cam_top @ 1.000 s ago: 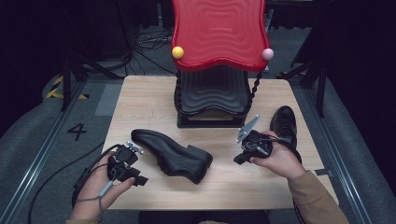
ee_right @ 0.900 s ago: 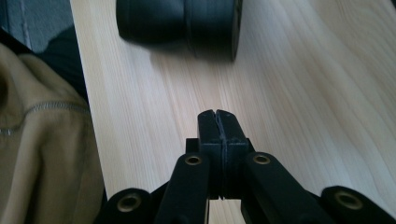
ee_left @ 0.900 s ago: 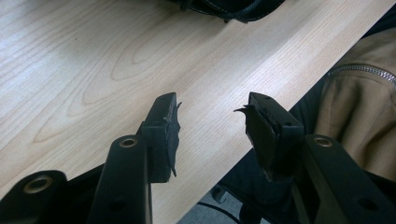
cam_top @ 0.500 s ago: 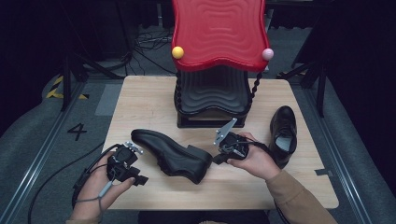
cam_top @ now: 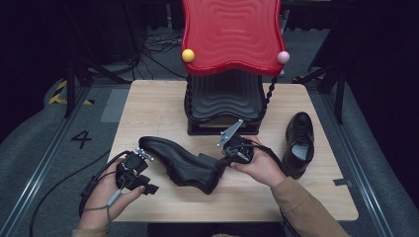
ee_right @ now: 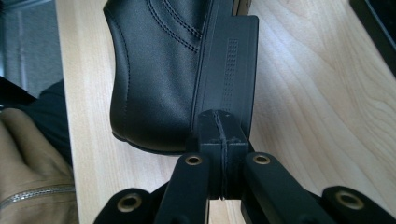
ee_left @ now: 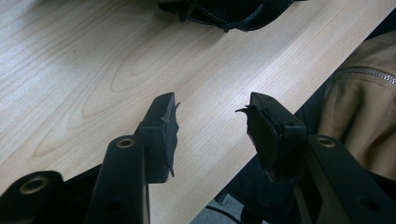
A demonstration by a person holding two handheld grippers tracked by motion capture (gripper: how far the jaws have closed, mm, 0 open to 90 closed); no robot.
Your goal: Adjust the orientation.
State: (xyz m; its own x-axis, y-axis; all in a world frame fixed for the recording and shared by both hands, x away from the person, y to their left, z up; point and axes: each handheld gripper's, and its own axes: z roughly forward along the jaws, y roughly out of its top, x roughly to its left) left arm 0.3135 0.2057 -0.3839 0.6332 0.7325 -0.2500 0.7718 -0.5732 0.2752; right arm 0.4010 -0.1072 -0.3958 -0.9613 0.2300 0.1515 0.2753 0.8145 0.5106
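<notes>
Two tongs at a black shoe lying on its side on the worktop

At the near left, the left tongs (cam_top: pixel 136 173) have just been opening and stand parted with nothing between them, over bare worktop (cam_top: pixel 158 103) near its front edge. The right tongs (cam_top: pixel 223 160) are closed with no gap, their tips right at the heel of the black shoe (cam_top: pixel 180 160); whether they touch cannot be told. That shoe lies mid-worktop, its long axis slanting from the toe at far left to the heel at near right. A second shoe (cam_top: pixel 299 143) stands at the right, toe pointing away. Behind rises a red and black rack (cam_top: pixel 230 34). A "4" (cam_top: pixel 81 139) marks the floor left.
</notes>
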